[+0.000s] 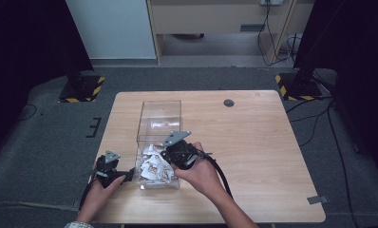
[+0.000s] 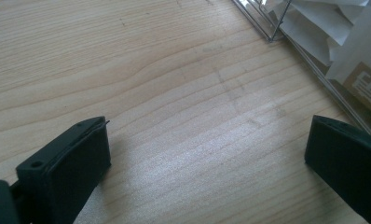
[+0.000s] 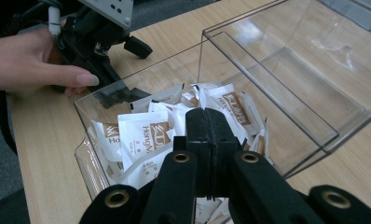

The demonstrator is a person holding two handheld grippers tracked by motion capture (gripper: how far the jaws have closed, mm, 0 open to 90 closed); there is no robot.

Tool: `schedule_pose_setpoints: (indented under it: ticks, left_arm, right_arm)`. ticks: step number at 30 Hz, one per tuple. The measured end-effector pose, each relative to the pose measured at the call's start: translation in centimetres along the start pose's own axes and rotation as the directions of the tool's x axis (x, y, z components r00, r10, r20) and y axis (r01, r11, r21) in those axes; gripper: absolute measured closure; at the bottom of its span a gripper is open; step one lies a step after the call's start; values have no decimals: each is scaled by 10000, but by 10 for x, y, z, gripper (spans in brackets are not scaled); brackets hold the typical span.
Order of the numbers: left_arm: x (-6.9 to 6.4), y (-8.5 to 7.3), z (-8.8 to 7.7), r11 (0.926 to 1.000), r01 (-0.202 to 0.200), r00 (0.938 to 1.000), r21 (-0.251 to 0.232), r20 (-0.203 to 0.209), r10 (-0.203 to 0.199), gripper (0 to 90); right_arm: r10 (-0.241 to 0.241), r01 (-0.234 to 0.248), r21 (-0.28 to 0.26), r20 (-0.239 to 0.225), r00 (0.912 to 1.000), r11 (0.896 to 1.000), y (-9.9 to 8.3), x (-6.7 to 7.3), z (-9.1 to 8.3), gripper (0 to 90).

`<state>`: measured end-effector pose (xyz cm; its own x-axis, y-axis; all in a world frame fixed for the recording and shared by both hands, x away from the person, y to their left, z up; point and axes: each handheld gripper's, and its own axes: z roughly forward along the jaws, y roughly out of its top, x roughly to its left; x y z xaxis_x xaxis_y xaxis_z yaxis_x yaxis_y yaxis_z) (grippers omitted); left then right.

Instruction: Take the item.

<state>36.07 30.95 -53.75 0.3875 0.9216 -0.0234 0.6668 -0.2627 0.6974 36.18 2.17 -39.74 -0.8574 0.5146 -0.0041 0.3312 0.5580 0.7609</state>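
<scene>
Nearest the person: left gripper (image 1: 126, 177) held low at the near left part of the desk (image 1: 253, 142), jaws spread wide over bare wood, nothing between them, one jaw just beside the clear box (image 1: 158, 124) wall. Left hand (image 1: 98, 192) wrapped round its body, grey plate on top. Right next to it, right gripper (image 1: 165, 154) reaching over the near end of the clear box, jaws pressed flat together above the pile, can't make out anything pinched between them. Right hand (image 1: 200, 175) behind it, black cable trailing back along the forearm. Inside the near end of the box: heap of white sachets (image 3: 144, 135) with brown logo print, stacked loosely. Far half of the box bare apart from a reflection or two. Farther right on the desk, small dark round cap (image 1: 229, 102) near the far edge. Beyond the desk, grey carpet and two black stand bases with yellow-black stripes (image 1: 81, 89)
</scene>
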Motion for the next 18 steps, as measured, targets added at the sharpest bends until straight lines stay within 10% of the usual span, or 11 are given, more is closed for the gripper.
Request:
schedule_pose_setpoints:
  ticks: [18]
  left_arm:
    - [1, 0, -1, 10000, -72, 9999, 17, -138, 72, 0]
  right_arm:
    - [185, -175, -425, 224, 9996, 9989, 9, -17, -22, 899]
